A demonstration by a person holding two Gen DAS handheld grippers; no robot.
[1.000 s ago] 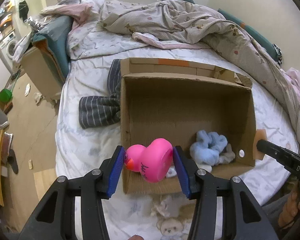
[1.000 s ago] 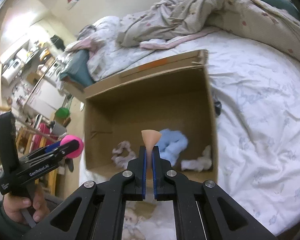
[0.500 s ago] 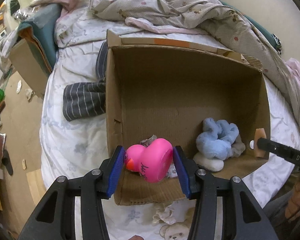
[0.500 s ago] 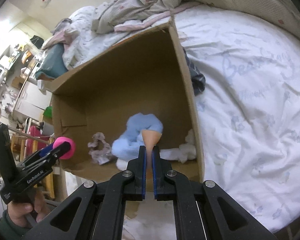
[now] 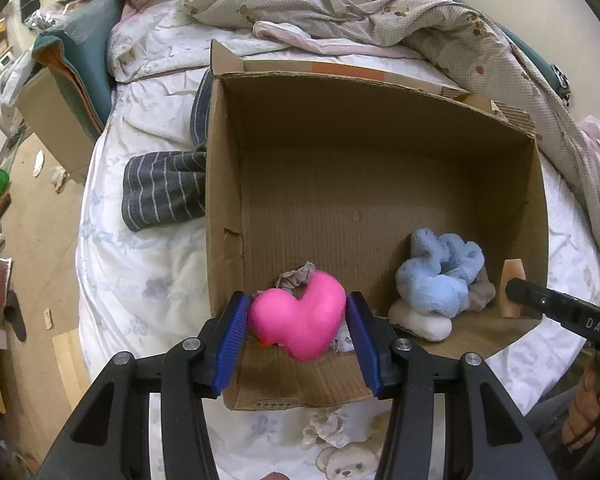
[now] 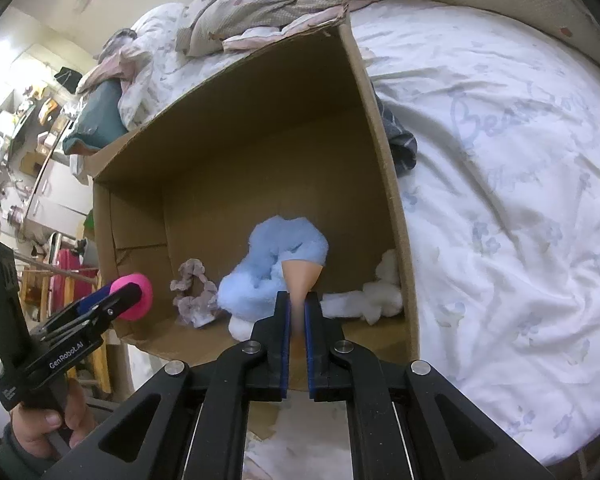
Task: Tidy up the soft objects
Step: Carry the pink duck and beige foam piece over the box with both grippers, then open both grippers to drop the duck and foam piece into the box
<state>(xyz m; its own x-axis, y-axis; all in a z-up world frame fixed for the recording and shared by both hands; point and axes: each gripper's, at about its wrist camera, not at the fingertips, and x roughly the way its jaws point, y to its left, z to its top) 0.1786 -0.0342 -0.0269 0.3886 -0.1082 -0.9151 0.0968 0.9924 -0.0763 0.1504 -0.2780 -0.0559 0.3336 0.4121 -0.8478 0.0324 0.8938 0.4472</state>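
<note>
**Pink toy and peach piece held over the cardboard box**

Pink heart-shaped soft toy [image 5: 305,320] sat between the blue pads of the left gripper [image 5: 298,334] in the left wrist view, the jaws spread about as wide as the toy; whether the pads pressed it I could not tell. It hung over the near left corner of the open brown cardboard box [image 5: 224,184]. Inside that box, a fluffy light-blue plush [image 5: 440,276] lay on a white soft piece [image 5: 418,322] toward the right wall, and a greyish crumpled scrunchie [image 5: 296,276] lay just behind the toy. A striped grey cloth [image 5: 164,188] lay on the bedsheet left of the box.

In the right wrist view, the right gripper [image 6: 298,320] was clamped nearly closed on a thin peach-coloured soft piece [image 6: 301,278], held over the box's near edge. White fluffy stuffing [image 6: 380,296] lay against the box's right wall.
</note>
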